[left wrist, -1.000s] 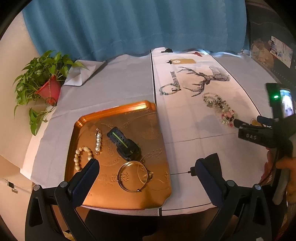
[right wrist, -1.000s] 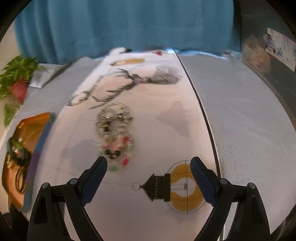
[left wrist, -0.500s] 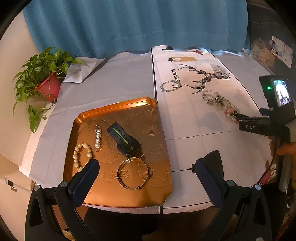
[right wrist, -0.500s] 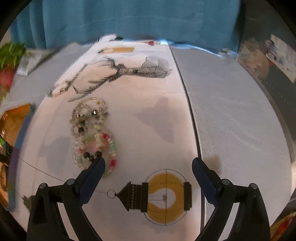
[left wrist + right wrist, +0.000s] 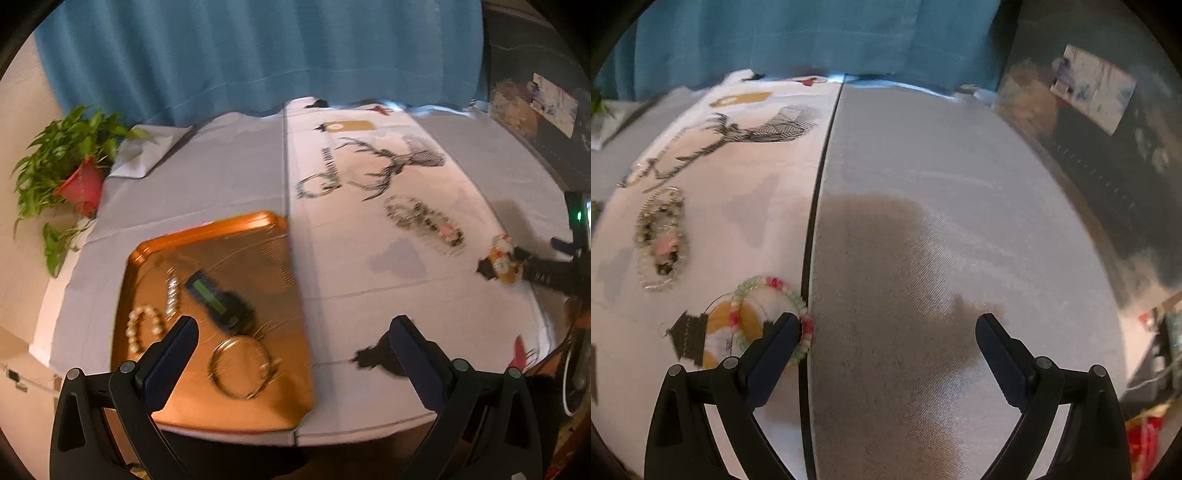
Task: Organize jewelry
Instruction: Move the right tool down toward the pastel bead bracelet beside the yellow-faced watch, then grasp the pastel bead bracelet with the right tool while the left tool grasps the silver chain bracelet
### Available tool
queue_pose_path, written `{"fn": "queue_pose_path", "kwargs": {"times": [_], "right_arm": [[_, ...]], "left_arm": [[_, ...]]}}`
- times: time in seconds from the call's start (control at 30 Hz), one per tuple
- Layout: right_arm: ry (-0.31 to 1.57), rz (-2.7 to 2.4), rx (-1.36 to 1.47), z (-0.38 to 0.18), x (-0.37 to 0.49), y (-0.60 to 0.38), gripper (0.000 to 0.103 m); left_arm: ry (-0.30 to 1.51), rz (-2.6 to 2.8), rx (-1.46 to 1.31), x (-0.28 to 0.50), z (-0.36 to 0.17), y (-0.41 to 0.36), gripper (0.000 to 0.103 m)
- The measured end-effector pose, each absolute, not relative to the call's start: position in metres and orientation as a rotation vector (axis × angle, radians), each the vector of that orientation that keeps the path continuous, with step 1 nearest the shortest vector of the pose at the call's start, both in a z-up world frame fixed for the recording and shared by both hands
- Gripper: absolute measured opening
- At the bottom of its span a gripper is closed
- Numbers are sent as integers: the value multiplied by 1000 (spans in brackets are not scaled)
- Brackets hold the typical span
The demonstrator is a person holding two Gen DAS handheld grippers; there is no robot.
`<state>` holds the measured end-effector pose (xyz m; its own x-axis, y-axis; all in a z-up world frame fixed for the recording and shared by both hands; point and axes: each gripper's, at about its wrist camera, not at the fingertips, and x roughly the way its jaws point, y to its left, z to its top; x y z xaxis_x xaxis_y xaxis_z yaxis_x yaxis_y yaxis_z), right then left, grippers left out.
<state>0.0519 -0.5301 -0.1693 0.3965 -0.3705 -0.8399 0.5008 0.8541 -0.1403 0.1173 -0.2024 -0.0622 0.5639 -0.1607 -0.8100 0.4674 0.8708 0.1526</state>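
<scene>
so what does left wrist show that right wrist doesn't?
Left wrist only: the orange tray holding a gold bangle, a pearl bracelet and a dark watch; also the potted plant.

Right wrist only: a pastel bead bracelet looped against that gripper's left finger, and a large shadow on the grey cloth.

Both: the deer print, the mixed bracelet pile and the blue curtain.

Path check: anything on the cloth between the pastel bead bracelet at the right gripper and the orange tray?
Nothing tall. The bead bracelet hangs around the right gripper's left finger, jaws open. Between it and the orange tray lies the flat pile of bracelets on the white cloth; a lifted carry should clear it.
</scene>
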Motion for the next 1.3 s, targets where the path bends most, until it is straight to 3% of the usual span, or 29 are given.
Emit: {"fn": "queue_pose_path", "kwargs": {"times": [0.23, 0.57, 0.9, 1.0, 1.03, 1.1, 1.3], "right_arm": [[943, -445, 132, -173, 49, -526, 95], [916, -402, 229, -181, 51, -531, 96], [898, -387, 221, -182, 53, -530, 97], [898, -383, 216, -182, 55, -529, 96], [897, -380, 215, -182, 55, -529, 95], [893, -374, 212, -181, 56, -528, 92], [886, -365, 210, -180, 58, -525, 89]], "left_arm": [[927, -442, 352, 164, -65, -256, 103], [1109, -554, 411, 260, -119, -343, 102], [1248, -578, 391, 276, -156, -356, 97], [1244, -558, 425, 276, -155, -362, 85], [1239, -566, 426, 276, -152, -364, 72], [1237, -567, 424, 279, -147, -368, 55], [1273, -543, 406, 291, -146, -371, 56]]}}
